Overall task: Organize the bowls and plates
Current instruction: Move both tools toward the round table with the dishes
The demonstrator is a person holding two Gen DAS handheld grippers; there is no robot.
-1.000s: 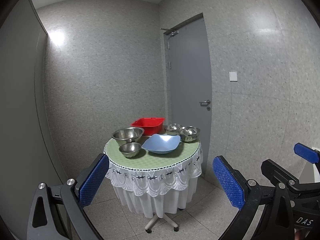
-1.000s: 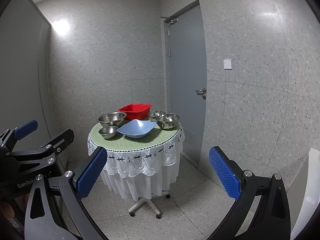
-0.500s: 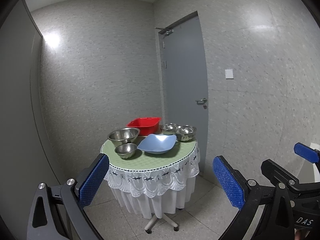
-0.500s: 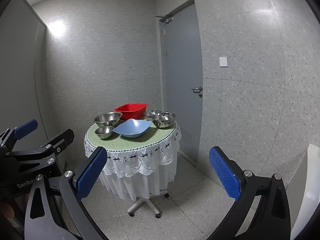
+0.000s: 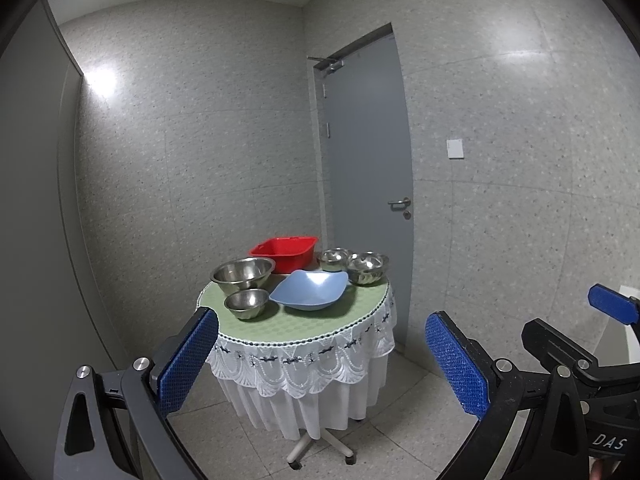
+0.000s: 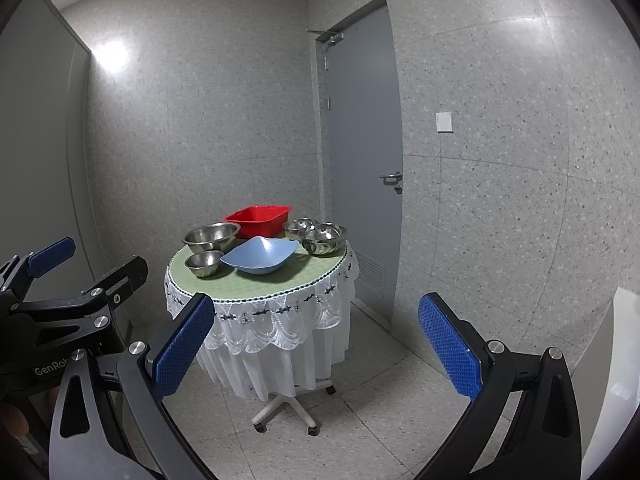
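Round table (image 5: 304,330) stands well ahead of both jaws. On it: red tub (image 5: 285,253) farthest, blue plate (image 5: 310,290) centre, steel bowls (image 5: 243,273) either side. Left gripper (image 5: 320,364) and right gripper (image 6: 316,344) spread wide, holding nothing.

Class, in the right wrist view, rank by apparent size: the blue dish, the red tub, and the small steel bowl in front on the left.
1. blue dish
2. red tub, partly hidden and farther back, so its rank against the dish is unsure
3. small steel bowl

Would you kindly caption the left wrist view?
Open left gripper faces round table holding steel bowls, blue dish, red tub.
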